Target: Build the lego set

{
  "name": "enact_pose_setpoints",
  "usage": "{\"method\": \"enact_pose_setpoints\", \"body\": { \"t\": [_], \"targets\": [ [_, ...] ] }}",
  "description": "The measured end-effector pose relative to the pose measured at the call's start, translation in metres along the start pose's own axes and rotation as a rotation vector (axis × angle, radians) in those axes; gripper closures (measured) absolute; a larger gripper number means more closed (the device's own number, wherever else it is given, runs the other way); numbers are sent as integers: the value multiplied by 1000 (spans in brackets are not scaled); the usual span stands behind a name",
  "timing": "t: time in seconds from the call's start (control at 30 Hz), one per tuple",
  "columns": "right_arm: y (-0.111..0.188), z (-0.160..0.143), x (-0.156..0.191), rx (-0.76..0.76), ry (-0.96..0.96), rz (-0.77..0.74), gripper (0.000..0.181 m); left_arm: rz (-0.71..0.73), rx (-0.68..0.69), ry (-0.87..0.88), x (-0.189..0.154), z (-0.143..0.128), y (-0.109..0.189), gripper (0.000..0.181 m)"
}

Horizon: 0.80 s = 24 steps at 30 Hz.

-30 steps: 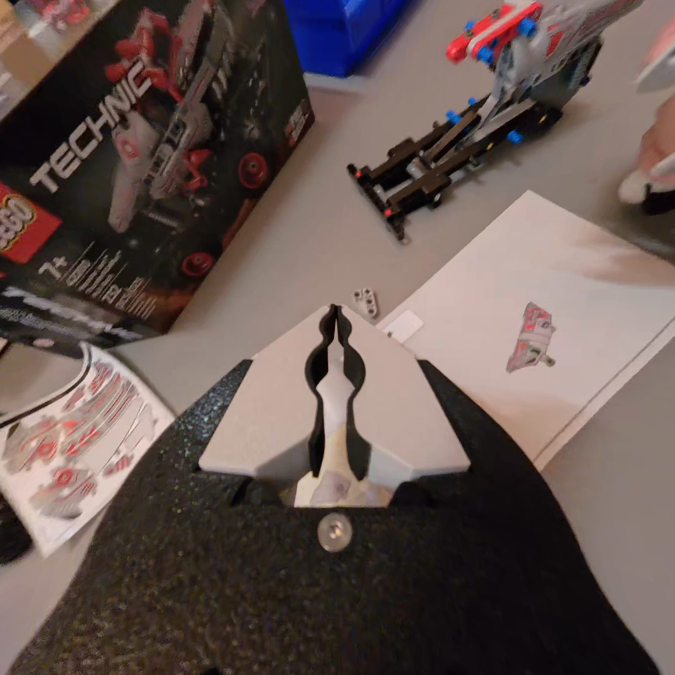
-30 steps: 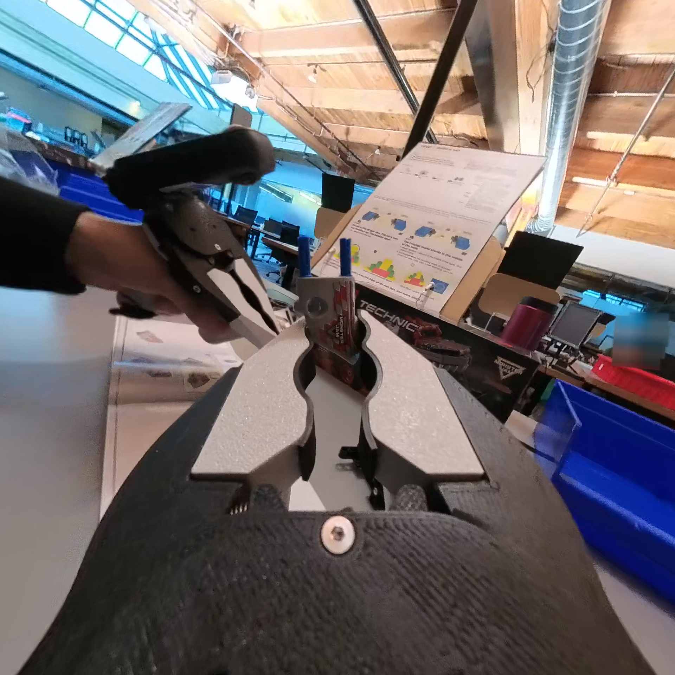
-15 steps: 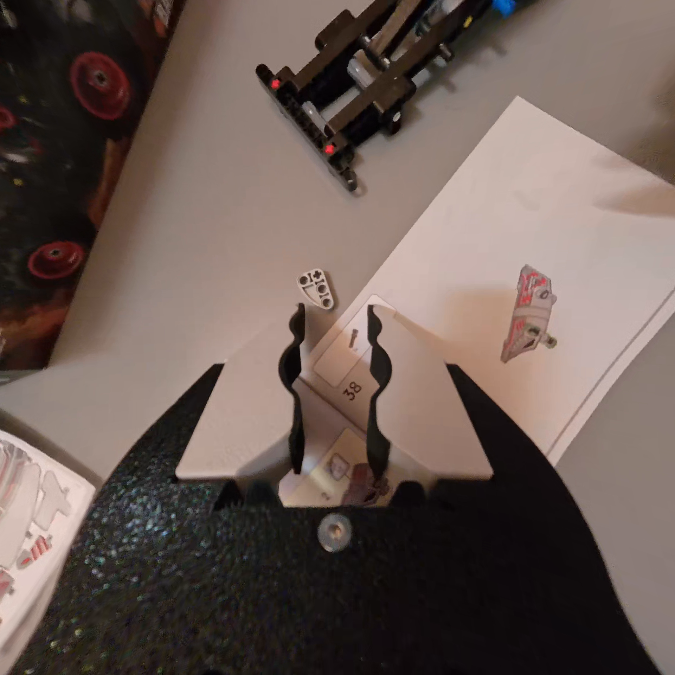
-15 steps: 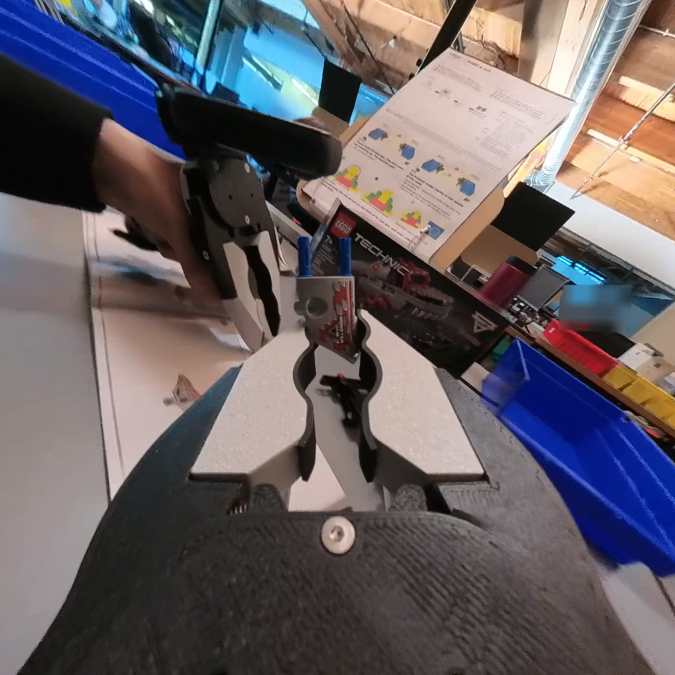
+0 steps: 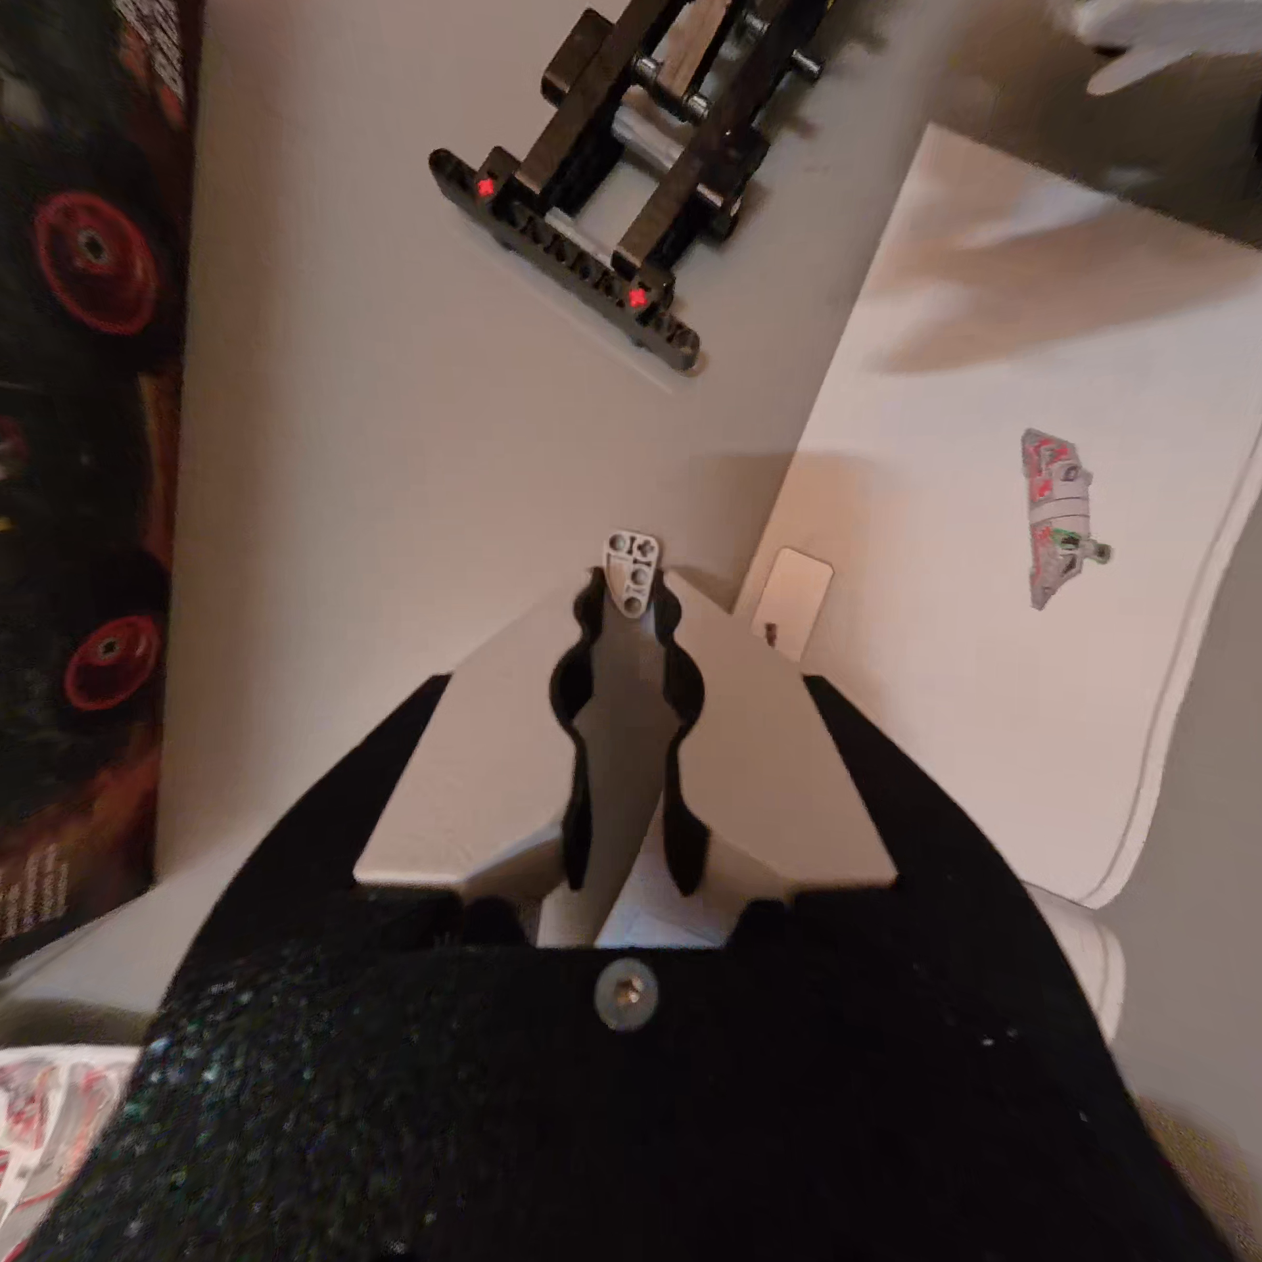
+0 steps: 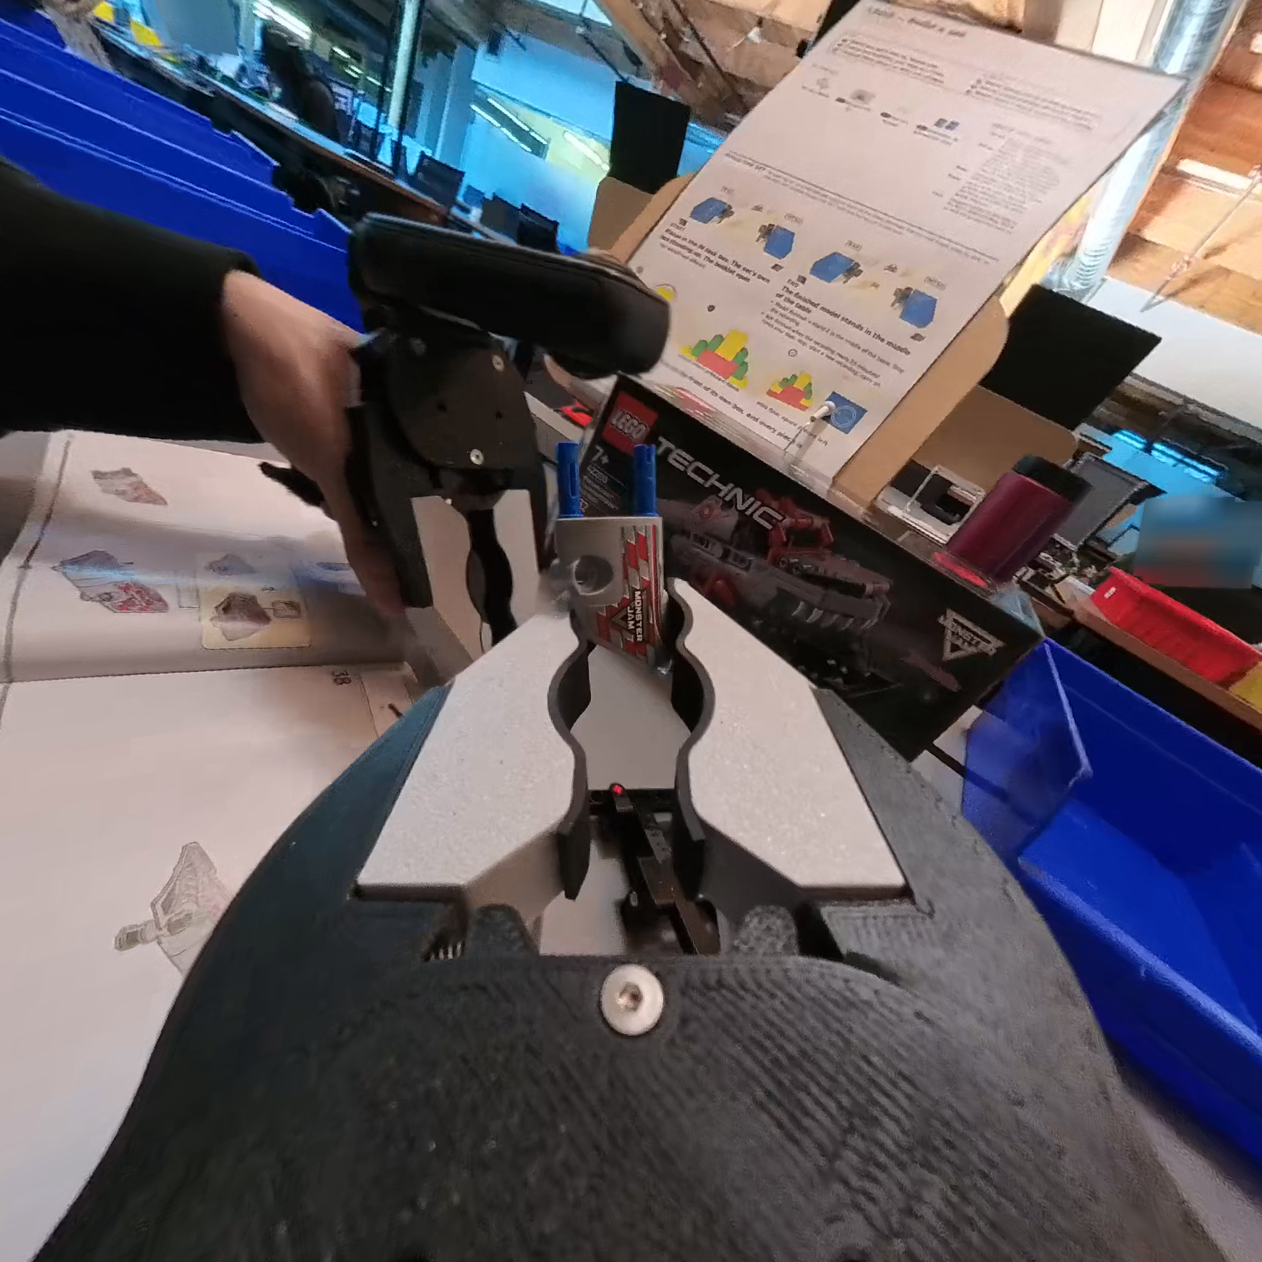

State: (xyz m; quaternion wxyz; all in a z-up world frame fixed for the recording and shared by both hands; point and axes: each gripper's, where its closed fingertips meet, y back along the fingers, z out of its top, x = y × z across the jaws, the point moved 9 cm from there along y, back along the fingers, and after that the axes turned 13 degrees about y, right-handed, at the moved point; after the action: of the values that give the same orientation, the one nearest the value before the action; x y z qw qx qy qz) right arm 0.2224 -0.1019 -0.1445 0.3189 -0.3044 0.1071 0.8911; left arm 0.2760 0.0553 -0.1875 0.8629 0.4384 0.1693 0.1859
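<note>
In the left wrist view my left gripper (image 5: 629, 586) points down at the grey table, its jaws narrowed around a small grey triangular lego plate (image 5: 632, 570) that lies between the tips. The black lego chassis (image 5: 614, 205) lies beyond it. In the right wrist view my right gripper (image 6: 625, 618) is shut on a grey lego panel with a red and white sticker (image 6: 618, 580) and two blue pins (image 6: 569, 478) on top, held upright above the table. The left gripper (image 6: 471, 546) and the hand holding it (image 6: 293, 382) show just left of the panel. The chassis (image 6: 649, 853) shows below, between my right fingers.
The open instruction booklet (image 5: 990, 614) lies right of the left gripper and also shows in the right wrist view (image 6: 171, 614). The black lego box (image 5: 82, 410) stands to the left. A sticker sheet (image 5: 54, 1120) lies near left. A blue bin (image 6: 1127, 888) is on the right. The tips of one gripper are about 12 cm away from the tips of the other.
My left gripper opened, dropped toward the table and moved left off the booklet, then narrowed around the small grey plate. My right gripper tilted down while still holding the panel.
</note>
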Motion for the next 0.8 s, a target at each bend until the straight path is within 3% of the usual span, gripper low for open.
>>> {"method": "enact_pose_setpoints", "body": {
  "t": [0.03,0.1,0.2,0.27,0.33,0.43,0.5,0.6,0.73,0.8],
  "targets": [
    [2,-2,1,6,-5,-14,166,11,-11,-13,-2,-1,0,171],
    [7,-3,3,4,-8,-31,166,33,-62,-41,-5,-2,4,171],
    [15,-2,2,13,-13,-67,166,178,-222,-91,-17,-3,28,170],
    [19,0,2,14,-21,-82,166,369,-351,-170,-37,-10,53,170],
    [23,0,5,41,-13,-111,166,627,-395,-325,-66,-27,72,170],
    [24,0,10,51,-16,-138,166,1050,-184,-688,-111,-67,79,171],
    [23,1,16,71,26,-128,166,1196,-6,-949,-137,-93,75,171],
    [20,2,27,94,93,-88,166,1227,190,-1249,-161,-127,62,171],
    [16,7,36,94,194,-52,167,1217,303,-1374,-172,-140,66,171],
    [14,9,37,77,212,-38,167,1135,342,-1480,-175,-144,67,169]
  ]
}}
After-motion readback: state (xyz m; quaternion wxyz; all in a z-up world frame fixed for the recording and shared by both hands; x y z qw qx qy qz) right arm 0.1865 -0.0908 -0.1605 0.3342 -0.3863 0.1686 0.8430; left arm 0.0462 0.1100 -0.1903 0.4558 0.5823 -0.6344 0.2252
